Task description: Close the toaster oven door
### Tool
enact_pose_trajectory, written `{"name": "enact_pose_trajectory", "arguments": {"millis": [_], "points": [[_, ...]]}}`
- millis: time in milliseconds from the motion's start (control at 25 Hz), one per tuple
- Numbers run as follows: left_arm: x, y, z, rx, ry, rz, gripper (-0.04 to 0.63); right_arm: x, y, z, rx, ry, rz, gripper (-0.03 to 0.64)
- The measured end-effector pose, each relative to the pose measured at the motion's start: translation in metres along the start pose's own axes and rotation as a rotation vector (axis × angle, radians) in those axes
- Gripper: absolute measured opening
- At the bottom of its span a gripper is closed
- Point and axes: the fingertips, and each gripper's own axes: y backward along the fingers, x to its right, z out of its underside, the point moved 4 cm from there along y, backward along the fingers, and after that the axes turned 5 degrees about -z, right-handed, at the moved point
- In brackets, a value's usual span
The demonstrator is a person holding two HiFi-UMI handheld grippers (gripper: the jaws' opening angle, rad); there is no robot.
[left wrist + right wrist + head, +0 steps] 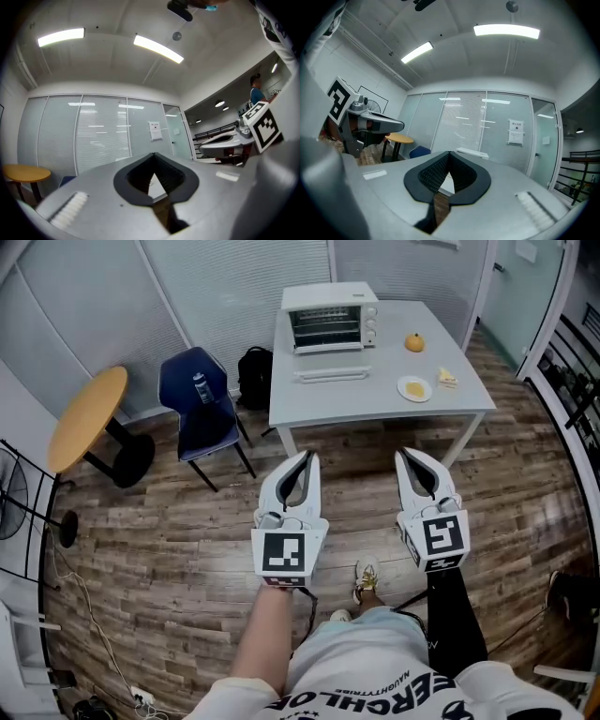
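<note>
Closed and empty: left hand-held gripper (307,457), right hand-held gripper (404,454); interior of distant toaster oven (330,319) indistinct.

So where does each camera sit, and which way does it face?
Head view: on the person's head, facing down at the floor, left gripper, right gripper and the far table with the open toaster oven; forearm, shirt, shoe show.
Left gripper view: on the left gripper, along its shut jaws, tilted up to the blinds and ceiling; the right gripper shows at right.
Right gripper view: same from the right gripper; the left gripper shows at left.
Shared: both gripper views show the blinds and round yellow table.
</note>
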Motion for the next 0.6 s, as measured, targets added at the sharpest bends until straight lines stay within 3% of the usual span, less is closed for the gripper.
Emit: {"name": "enact_pose_trajectory", "arguments": {"millis": [600], "points": [[-0.013,-0.120,0.019,-0.016,0.006,-0.034,0.055,0.078,-0.096,0.023,0.016,-0.004,-0.058,0.002]]}}
